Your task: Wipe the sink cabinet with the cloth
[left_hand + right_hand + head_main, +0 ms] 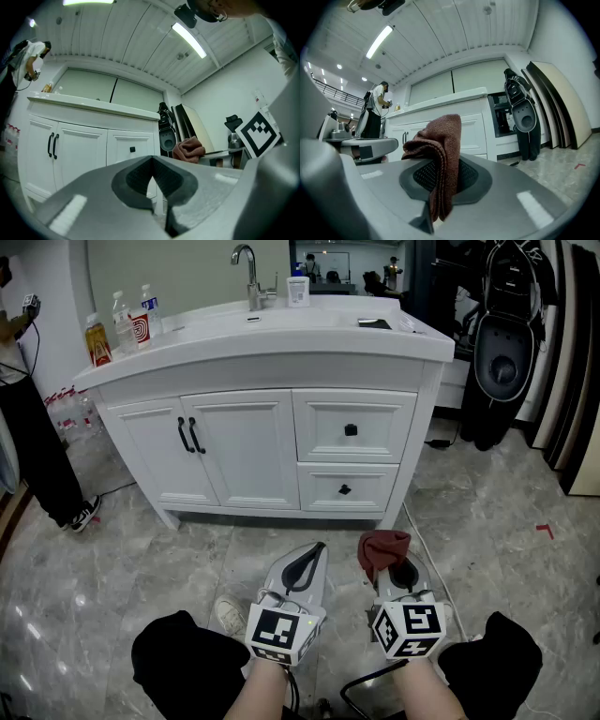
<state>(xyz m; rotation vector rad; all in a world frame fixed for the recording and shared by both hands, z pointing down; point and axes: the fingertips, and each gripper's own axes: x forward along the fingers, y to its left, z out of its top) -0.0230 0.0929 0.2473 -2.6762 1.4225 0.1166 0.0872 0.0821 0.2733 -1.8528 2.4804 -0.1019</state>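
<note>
1. The right gripper [440, 176] has its jaws closed on the cloth [438, 140], a brown-red towelling piece that is folded over and stands up out of the dark pads.
2. The left gripper [153, 174] has its jaws brought together with the tips touching and nothing between them.
3. Both grippers are held low and near, side by side above the grey marble floor [141, 559]. The cloth sits at the right gripper's tip, well apart from the cabinet.
4. The sink cabinet [248, 451] is white and stands farther off, straight ahead. It has two doors with black handles on the left and two drawers with black knobs on the right — all closed.
5. On the countertop, a faucet [247, 273] stands at the far centre and bottles [122, 322] stand at the left end.
6. A person [37, 456] in dark clothing stands at the far left, beside the cabinet.
</note>
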